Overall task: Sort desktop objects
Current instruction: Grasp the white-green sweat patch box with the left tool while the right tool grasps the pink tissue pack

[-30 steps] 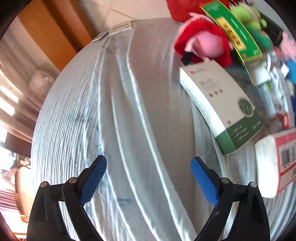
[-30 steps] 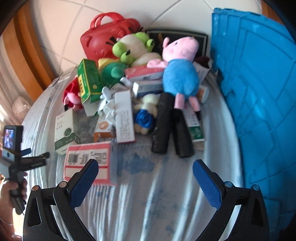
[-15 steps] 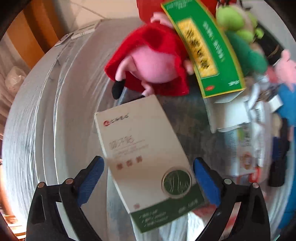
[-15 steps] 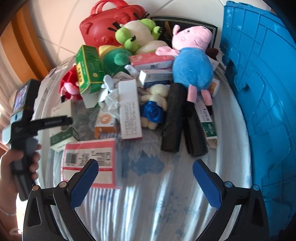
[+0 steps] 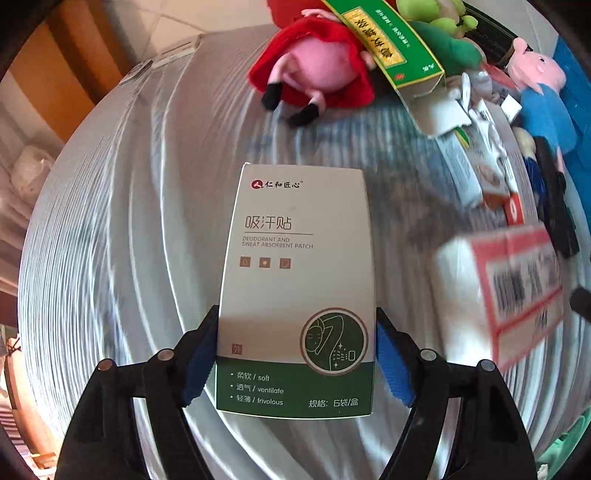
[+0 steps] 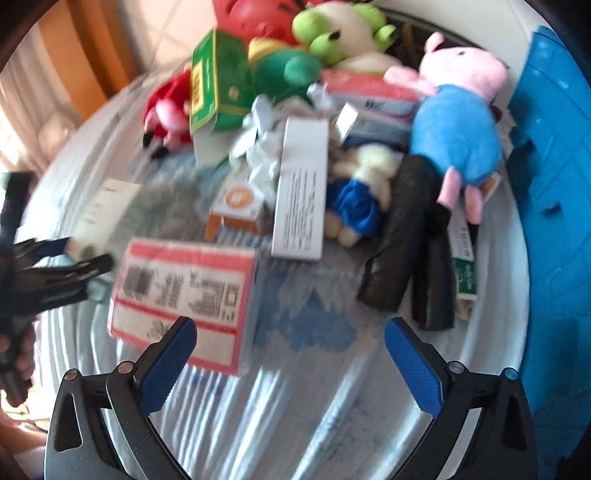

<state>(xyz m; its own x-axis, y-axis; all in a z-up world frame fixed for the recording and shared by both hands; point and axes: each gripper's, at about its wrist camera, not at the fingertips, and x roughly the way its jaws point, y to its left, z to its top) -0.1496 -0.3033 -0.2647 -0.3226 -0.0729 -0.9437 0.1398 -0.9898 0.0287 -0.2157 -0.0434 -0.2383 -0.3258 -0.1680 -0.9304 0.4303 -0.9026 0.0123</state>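
Sweat-patch box (image 5: 295, 280), white with a green bottom band, sits at centre of the left wrist view, lying flat on the table (image 5: 129, 240) under a pale striped cloth. Left tool (image 5: 295, 363) straddles its lower end, jaws closing, blue pads right at both long edges of the box; whether they press it yet, cannot tell. In the right wrist view the same box (image 6: 107, 206) shows blurred at left, with the left tool (image 6: 70, 258) dark at the left edge over it and a person's hand (image 6: 18, 362) on its handle at lower left

Right tool (image 6: 290, 363) hangs wide apart at the bottom of its frame, nothing between the pads, over bare cloth just below the red-and-white packet (image 6: 181, 299). Packet also at right in the left view (image 5: 498, 291), near the box, not touching

Pile in the upper half of the right view: green carton (image 6: 218, 88), red-dressed pig plush (image 6: 166, 110), frog plush (image 6: 340, 33), blue-bodied pig plush (image 6: 458, 122), long white box (image 6: 301, 188), orange-and-white small box (image 6: 236, 206), small doll in blue (image 6: 358, 199), two black rolls (image 6: 402, 236). Blue crate (image 6: 554, 184) along the right edge
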